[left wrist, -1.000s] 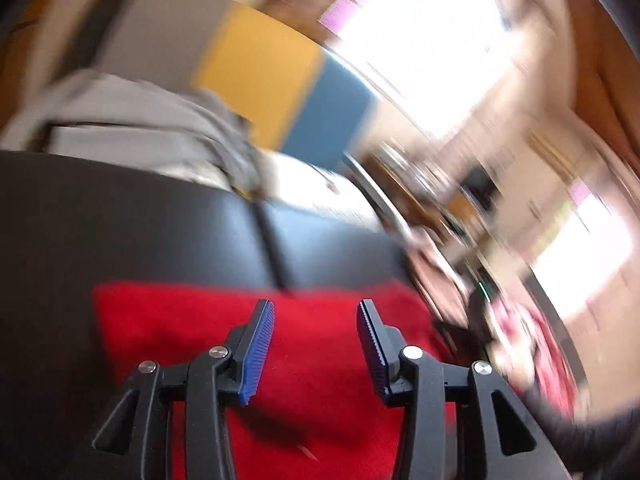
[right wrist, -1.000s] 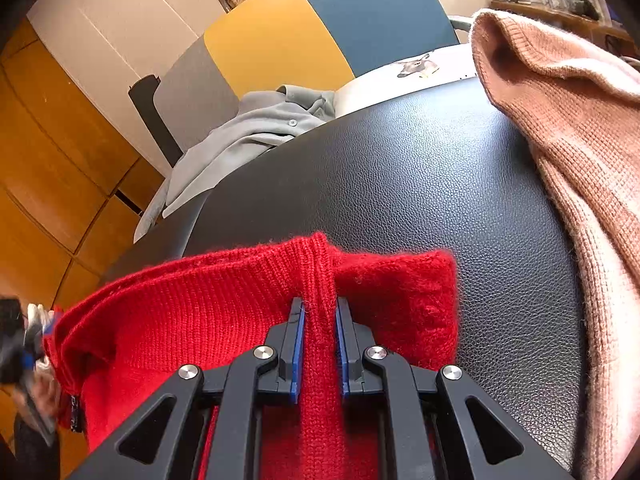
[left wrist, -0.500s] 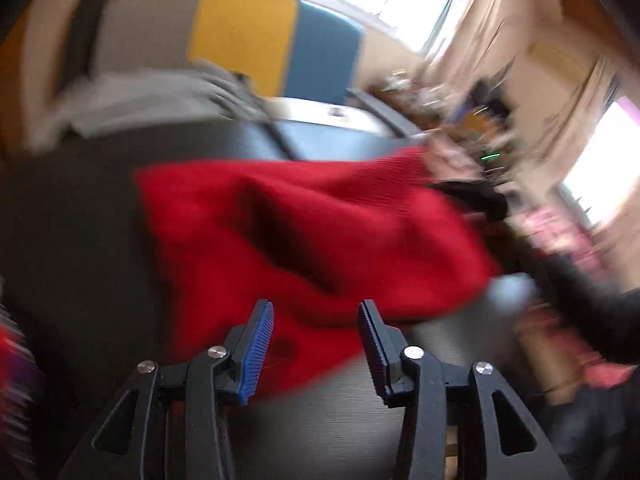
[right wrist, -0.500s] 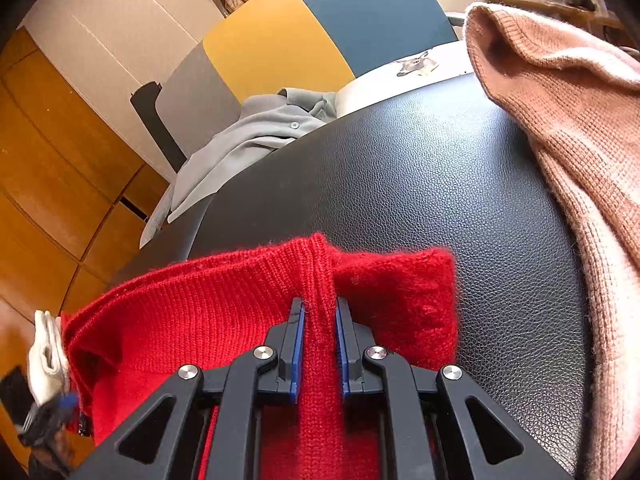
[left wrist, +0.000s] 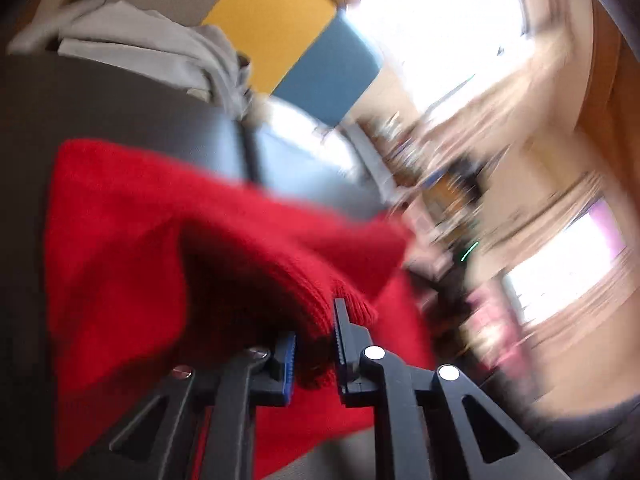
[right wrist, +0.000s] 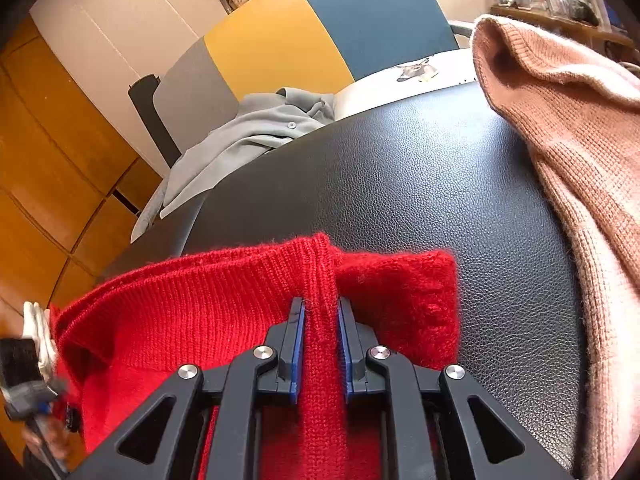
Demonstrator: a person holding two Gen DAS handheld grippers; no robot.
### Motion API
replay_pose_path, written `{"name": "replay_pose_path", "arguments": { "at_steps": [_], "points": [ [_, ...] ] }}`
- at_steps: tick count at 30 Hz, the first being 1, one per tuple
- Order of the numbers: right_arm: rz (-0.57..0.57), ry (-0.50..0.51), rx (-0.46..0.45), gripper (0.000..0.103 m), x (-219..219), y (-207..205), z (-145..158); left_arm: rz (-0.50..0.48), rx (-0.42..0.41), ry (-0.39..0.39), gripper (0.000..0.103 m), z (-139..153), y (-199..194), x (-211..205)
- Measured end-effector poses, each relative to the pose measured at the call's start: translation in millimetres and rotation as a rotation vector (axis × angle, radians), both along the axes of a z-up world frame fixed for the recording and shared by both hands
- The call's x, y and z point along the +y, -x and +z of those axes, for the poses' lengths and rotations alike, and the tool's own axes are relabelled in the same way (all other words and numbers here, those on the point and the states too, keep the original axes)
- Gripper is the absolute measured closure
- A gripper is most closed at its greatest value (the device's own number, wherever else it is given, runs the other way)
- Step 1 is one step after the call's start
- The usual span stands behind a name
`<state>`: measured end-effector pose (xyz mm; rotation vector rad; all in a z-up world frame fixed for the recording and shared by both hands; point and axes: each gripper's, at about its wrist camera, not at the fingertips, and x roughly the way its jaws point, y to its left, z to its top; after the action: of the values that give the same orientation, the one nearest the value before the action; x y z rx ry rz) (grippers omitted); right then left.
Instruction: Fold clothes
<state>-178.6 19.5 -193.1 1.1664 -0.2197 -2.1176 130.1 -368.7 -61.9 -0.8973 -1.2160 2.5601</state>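
1. The left gripper point(left wrist: 314, 344) is now clamped on a ribbed edge of the red knit sweater point(left wrist: 168, 248). One second ago, and also half a second ago, its fingers stood wide apart with no cloth between them, so this grasp is new.
2. The left view is blurred by motion. The cloth rises in a hump toward the left gripper, so I judge this edge is lifted from the black leather surface point(right wrist: 400, 176).
3. The right gripper point(right wrist: 320, 336) has not changed: its fingers stay closed on a narrow pinched ridge of the red knit sweater point(right wrist: 192, 312), in the same place as in the earlier pictures.
4. The sweater lies on the near part of the black surface, with both grippers holding it at two points. In my judgement a fold can now be carried over, but how many folds it already has cannot be told.
5. A pink knit sweater point(right wrist: 560, 128) lies at the right and a grey buttoned shirt point(right wrist: 248, 140) at the far edge, both apart from the red one.
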Motion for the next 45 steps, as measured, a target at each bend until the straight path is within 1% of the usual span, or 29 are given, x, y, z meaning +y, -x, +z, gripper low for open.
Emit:
{"name": "replay_pose_path", "arguments": {
  "at_steps": [1,5,6,8,9,10,11,13,14,15,16,19,21,22,26,27,28,30,35,36,37,38,39,40,41,42,44,45],
  "points": [
    [0.001,-0.010,0.007,0.088,-1,0,0,0.017,0.002,-0.017,0.089,1,5,-7],
    [0.004,-0.047,0.032,0.087,-6,-2,2,0.121,-0.014,-0.022,0.089,6,26,-44],
    [0.005,-0.054,0.037,0.087,-7,-2,2,0.146,-0.033,-0.018,0.088,5,32,-53],
    [0.004,-0.055,0.039,0.087,-7,-1,2,0.186,-0.100,-0.002,0.085,-4,43,-65],
    [0.004,-0.054,0.039,0.087,-7,-1,2,0.198,-0.130,0.005,0.077,-9,47,-69],
    [0.004,-0.052,0.038,0.087,-7,-1,2,0.207,-0.143,0.018,0.070,-10,47,-70],
    [0.004,-0.050,0.037,0.087,-7,0,1,0.213,-0.137,0.038,0.068,-7,43,-69],
    [0.003,-0.046,0.035,0.087,-6,0,1,0.220,-0.122,0.082,0.056,-1,33,-67],
    [0.003,-0.044,0.034,0.087,-6,0,1,0.217,-0.111,0.110,0.053,5,23,-64],
    [0.002,-0.042,0.033,0.087,-6,0,1,0.215,-0.103,0.146,0.050,11,14,-61],
    [0.002,-0.040,0.033,0.087,-6,0,0,0.212,-0.107,0.201,0.048,17,5,-56],
    [0.003,-0.036,0.031,0.087,-5,1,0,0.186,-0.152,0.422,0.045,25,-16,-32],
    [0.003,-0.035,0.031,0.087,-5,1,0,0.148,-0.200,0.572,0.045,25,-29,-13],
    [0.003,-0.035,0.031,0.087,-5,2,0,0.130,-0.220,0.629,0.045,22,-35,-5],
    [0.006,-0.037,0.034,0.087,-5,5,0,0.125,-0.325,0.826,0.045,2,-38,25],
    [0.006,-0.037,0.035,0.087,-5,5,0,0.133,-0.354,0.861,0.045,-5,-36,28],
    [0.006,-0.038,0.036,0.087,-5,4,0,0.140,-0.375,0.878,0.045,-10,-34,30],
    [0.005,-0.043,0.039,0.087,-5,3,0,0.159,-0.385,0.855,0.045,-16,-30,27],
    [0.005,-0.059,0.052,0.087,-7,2,2,0.229,-0.390,0.740,0.045,-14,-19,5],
    [0.006,-0.062,0.054,0.087,-7,2,2,0.243,-0.391,0.717,0.051,-13,-17,1],
    [0.006,-0.064,0.056,0.086,-7,2,2,0.258,-0.383,0.642,0.074,-14,-18,-8],
    [0.007,-0.066,0.058,0.086,-7,2,2,0.275,-0.363,0.510,0.087,-16,-21,-21],
    [0.007,-0.067,0.058,0.086,-7,2,2,0.291,-0.341,0.375,0.097,-18,-25,-34],
    [0.007,-0.067,0.059,0.086,-7,2,2,0.300,-0.297,0.234,0.097,-22,-33,-46],
    [0.006,-0.066,0.058,0.086,-8,1,2,0.301,-0.231,0.091,0.097,-25,-43,-56],
    [0.006,-0.066,0.058,0.086,-8,1,3,0.305,-0.180,-0.024,0.098,-28,-53,-63],
    [0.007,-0.065,0.058,0.086,-8,0,3,0.325,-0.106,-0.197,0.098,-36,-74,-74],
    [0.008,-0.066,0.059,0.086,-8,0,3,0.328,-0.091,-0.249,0.098,-40,-81,-77]
  ]
}}
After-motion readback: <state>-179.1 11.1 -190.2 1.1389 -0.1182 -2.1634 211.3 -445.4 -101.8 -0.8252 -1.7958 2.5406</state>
